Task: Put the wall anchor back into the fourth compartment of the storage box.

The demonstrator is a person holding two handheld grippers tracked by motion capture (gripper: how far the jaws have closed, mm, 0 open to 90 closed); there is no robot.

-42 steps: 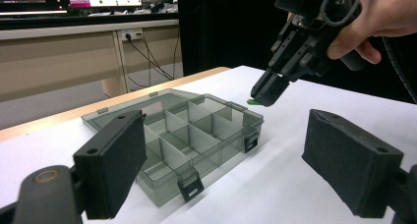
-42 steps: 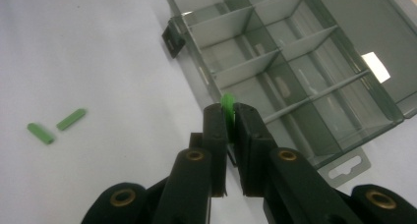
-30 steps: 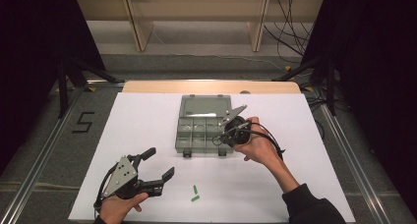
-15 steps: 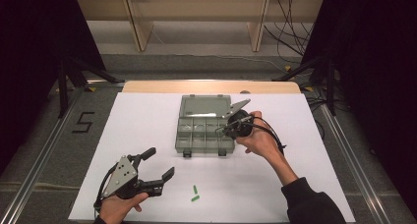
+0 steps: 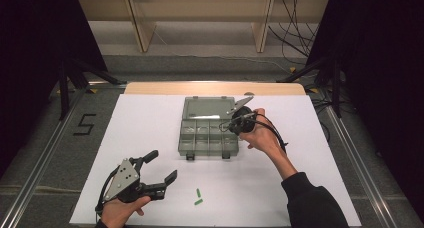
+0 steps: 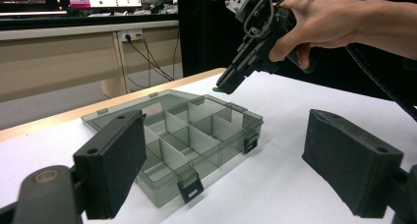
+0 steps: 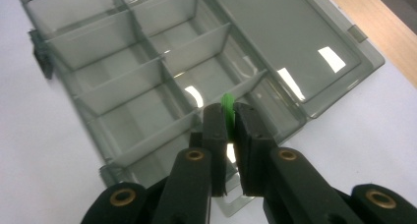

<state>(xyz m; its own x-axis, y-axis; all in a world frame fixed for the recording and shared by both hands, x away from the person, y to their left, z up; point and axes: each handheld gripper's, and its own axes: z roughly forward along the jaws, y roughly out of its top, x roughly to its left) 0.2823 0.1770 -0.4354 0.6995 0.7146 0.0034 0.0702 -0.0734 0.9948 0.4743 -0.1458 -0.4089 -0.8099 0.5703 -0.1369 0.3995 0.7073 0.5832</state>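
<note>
An open grey see-through compartment box lies mid-table, lid folded back. My right gripper hangs over the box's right side, shut on a small green piece that sticks out between its pads, above a right-hand compartment. From the left gripper view that green piece shows at the right gripper's tip, above the box. My left gripper rests near the table's front left, jaws wide open and nothing between them. Two more green pieces lie on the white sheet to its right.
A white sheet covers the table, with a wooden strip along its far edge. Metal rails run along both sides. Shelving and cables stand beyond the table. A "5" mark is on the floor at left.
My right hand has carried the green piece a little left and down, closer over the box's right compartments. The left gripper has stayed put.
</note>
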